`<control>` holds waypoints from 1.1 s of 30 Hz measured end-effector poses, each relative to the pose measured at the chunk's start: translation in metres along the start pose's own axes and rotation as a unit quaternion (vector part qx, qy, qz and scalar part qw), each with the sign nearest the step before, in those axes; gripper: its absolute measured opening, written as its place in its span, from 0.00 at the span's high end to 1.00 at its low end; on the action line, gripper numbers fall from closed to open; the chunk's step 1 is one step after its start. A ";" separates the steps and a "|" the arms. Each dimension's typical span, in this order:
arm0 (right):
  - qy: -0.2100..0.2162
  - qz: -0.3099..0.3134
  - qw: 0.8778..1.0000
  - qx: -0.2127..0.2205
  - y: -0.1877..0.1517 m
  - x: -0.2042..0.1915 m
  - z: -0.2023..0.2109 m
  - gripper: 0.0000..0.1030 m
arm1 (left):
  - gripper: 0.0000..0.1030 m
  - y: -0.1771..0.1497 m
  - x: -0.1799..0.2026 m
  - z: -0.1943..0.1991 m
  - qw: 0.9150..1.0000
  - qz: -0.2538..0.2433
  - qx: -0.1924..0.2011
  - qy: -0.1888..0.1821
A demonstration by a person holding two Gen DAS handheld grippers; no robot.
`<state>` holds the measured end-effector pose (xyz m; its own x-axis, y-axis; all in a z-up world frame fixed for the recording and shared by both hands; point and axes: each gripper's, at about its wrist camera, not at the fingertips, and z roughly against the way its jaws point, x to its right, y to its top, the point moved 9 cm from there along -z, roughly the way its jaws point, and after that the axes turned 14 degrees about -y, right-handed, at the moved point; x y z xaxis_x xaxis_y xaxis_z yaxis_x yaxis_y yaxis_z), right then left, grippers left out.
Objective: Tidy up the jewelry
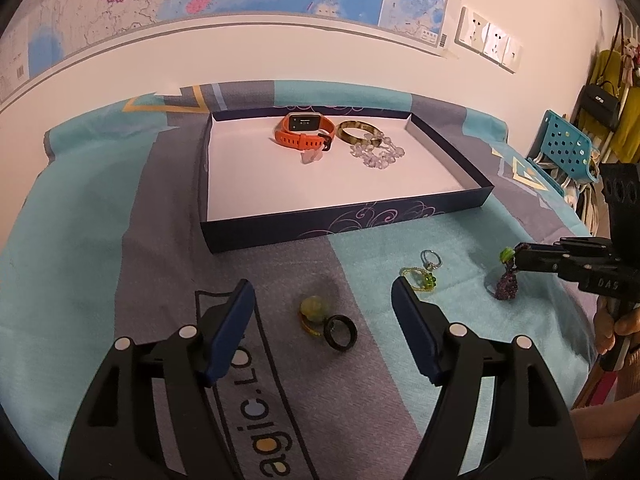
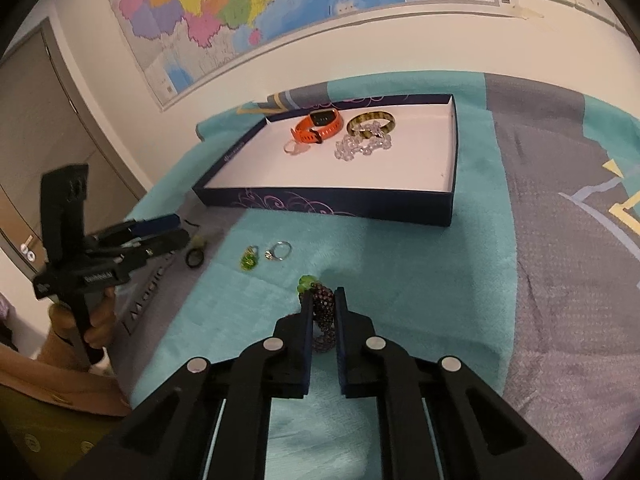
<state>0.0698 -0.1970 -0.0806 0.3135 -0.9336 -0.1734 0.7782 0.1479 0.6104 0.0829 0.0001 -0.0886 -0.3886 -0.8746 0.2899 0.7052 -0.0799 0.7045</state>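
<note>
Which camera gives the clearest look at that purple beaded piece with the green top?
The right wrist view: the purple beaded piece sits centred and close, pinched between the right gripper jaws. The left wrist view shows it small near the right edge, partly hidden by that gripper.

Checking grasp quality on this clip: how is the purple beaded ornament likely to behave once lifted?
The purple beaded ornament looks woven from small beads, so probably light and somewhat floppy. The right gripper is shut on its narrow body; rounded beads might slip. Its green top may droop.
</note>
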 end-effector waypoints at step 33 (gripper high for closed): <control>0.037 -0.035 0.999 0.007 0.011 0.000 0.004 0.91 | 0.31 -0.015 0.010 0.000 1.000 -0.018 -0.015 -0.017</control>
<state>0.0767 -0.1965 -0.0709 0.2991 -0.9144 -0.2727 0.7918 0.0784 0.6057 0.0688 -0.0071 -0.0963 -0.4337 -0.8545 0.2861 0.7079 -0.1266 0.6949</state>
